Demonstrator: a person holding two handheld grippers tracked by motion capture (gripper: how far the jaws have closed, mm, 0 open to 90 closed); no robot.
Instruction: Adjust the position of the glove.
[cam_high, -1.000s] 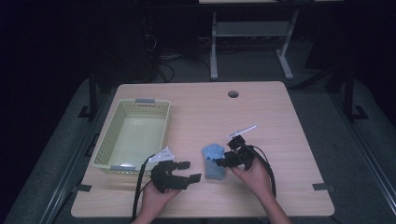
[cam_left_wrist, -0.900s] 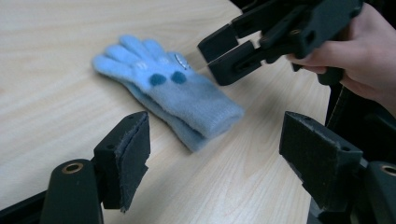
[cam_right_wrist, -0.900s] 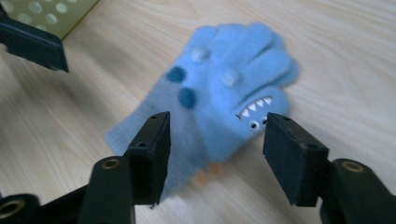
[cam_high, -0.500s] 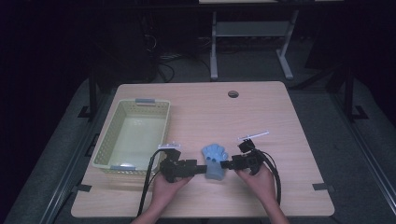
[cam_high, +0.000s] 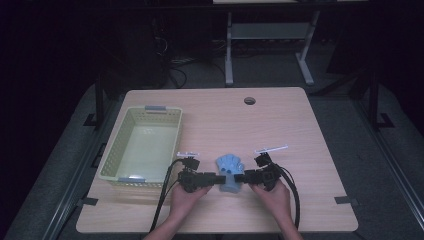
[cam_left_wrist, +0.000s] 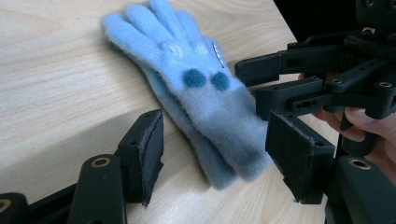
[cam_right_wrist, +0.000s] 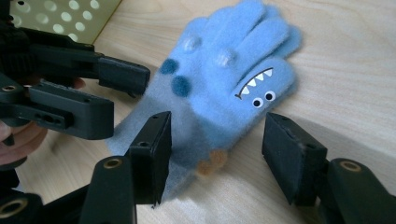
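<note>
while level, both hand-held grippers (cam_high: 230, 178) flank the glove (cam_high: 230, 167).

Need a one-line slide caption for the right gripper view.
Right gripper open astride the cuff of a blue monster-face glove on the wooden table, left gripper reaching in opposite.

Fuzzy blue monster-face glove (cam_high: 230, 170), flat on the table's near edge, fingers pointing away.

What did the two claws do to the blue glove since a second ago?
Both claws, left and right, dropped to the table and slid in around the glove's cuff, jaws just closing but not yet pinching. The glove and basket stayed put.
</note>
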